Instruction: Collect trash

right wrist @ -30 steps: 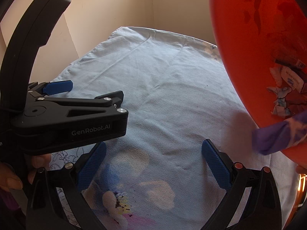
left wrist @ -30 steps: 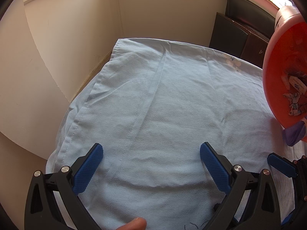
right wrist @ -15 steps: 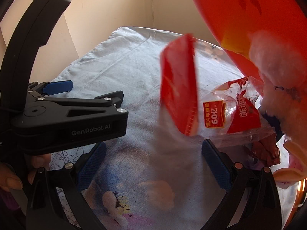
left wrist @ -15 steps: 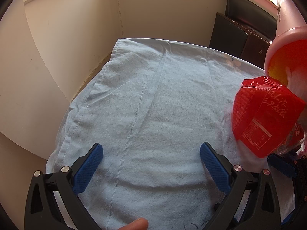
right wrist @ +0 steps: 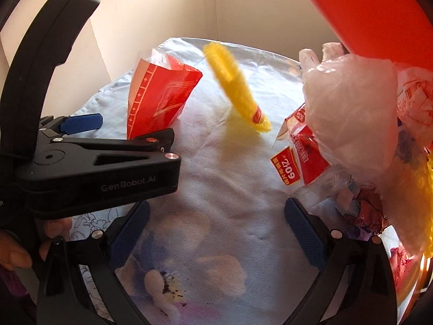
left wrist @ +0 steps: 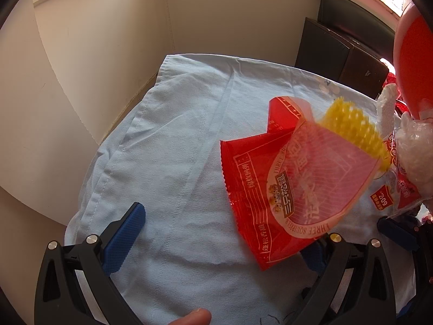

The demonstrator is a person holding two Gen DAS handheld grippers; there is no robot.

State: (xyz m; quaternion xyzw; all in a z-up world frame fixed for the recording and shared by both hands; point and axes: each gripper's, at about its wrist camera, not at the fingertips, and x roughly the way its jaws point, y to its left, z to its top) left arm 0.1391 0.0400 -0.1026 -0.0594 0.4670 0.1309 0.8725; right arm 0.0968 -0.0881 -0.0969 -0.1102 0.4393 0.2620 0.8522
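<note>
1. Half a second before, one red snack wrapper hung just under the tilted orange bin; at this moment it had come further out over the light-blue cloth, and a yellow mesh sleeve had appeared beside it.
2. A full second before, the trash sat inside the bin; at this moment a clear plastic bag and a second, partly clear wrapper with red print spilled from the bin's mouth at the right.
3. Both tools had kept their place across all frames.
4. In the right wrist view, the red wrapper stood roughly on end, open mouth upward, its long axis near vertical.
5. The yellow sleeve was blurred; its long axis ran diagonally from upper left to lower right in that view.
6. I could not tell whether either piece touched the cloth.
7. Count: one bin, two printed wrappers, one yellow sleeve, one clear bag. Smaller scraps lower right were too jumbled to count.
8. The left tongs were spread wide and pinched nothing; the red wrapper overlapped their right finger in the left wrist view.
9. The right tongs were likewise spread wide with nothing between the fingers.
10. A thumb tip showed at the bottom edge of the left wrist view.
</note>
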